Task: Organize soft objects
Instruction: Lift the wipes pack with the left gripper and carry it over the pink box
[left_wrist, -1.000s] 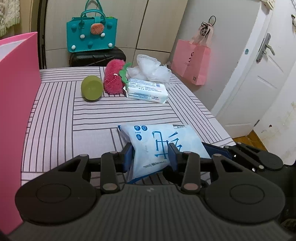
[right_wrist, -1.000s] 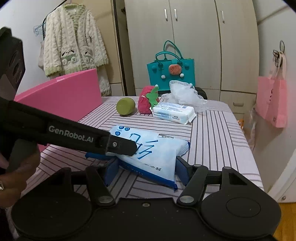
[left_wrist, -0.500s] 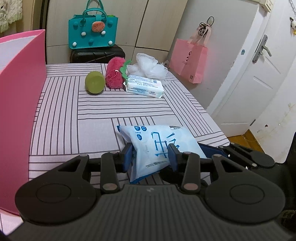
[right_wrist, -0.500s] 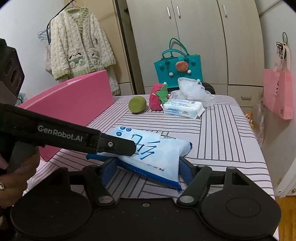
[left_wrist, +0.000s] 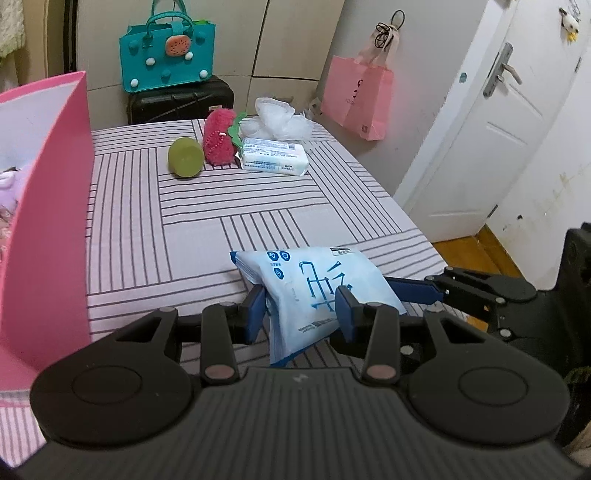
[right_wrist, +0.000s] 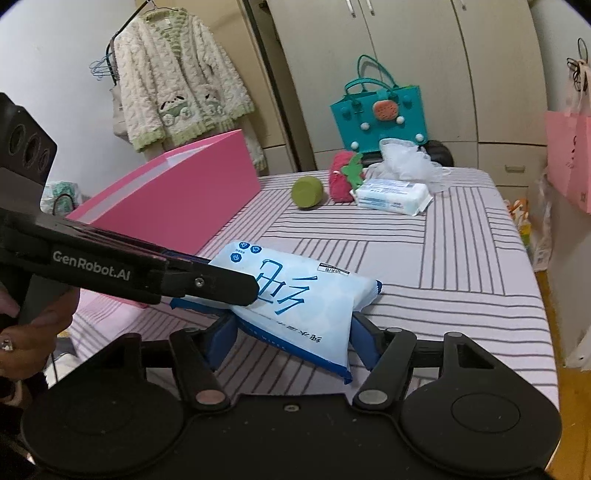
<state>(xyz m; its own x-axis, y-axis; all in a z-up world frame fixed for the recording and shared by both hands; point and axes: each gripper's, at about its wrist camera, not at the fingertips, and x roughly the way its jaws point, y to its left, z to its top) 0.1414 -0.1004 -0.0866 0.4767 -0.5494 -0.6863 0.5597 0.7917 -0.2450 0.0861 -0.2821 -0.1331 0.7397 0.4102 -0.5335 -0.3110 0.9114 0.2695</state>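
I hold the wipes pack (left_wrist: 317, 291) above the bed's (left_wrist: 258, 206) near edge, left gripper (left_wrist: 301, 308) clamped, right gripper (right_wrist: 291, 328) closing on it; next, carry it into the pink box (left_wrist: 48, 206).

Brand on my left gripper (right_wrist: 236, 291): "GenRobot.AI" in white letters along the side of its black arm, read from my right wrist view.
Blue wipes pack (right_wrist: 299, 306): large dark-blue brush-style characters across its face; I cannot read them from here. Small round blue icons sit at one corner, a white sticker with tiny print at the edge, and a line of small print runs along its side, too small to read.
White wipes pack (right_wrist: 393, 195): a label with rows of blue print, too small to read.
Pink paper bag (left_wrist: 360, 99): a small dark mark near its lower corner, unreadable.
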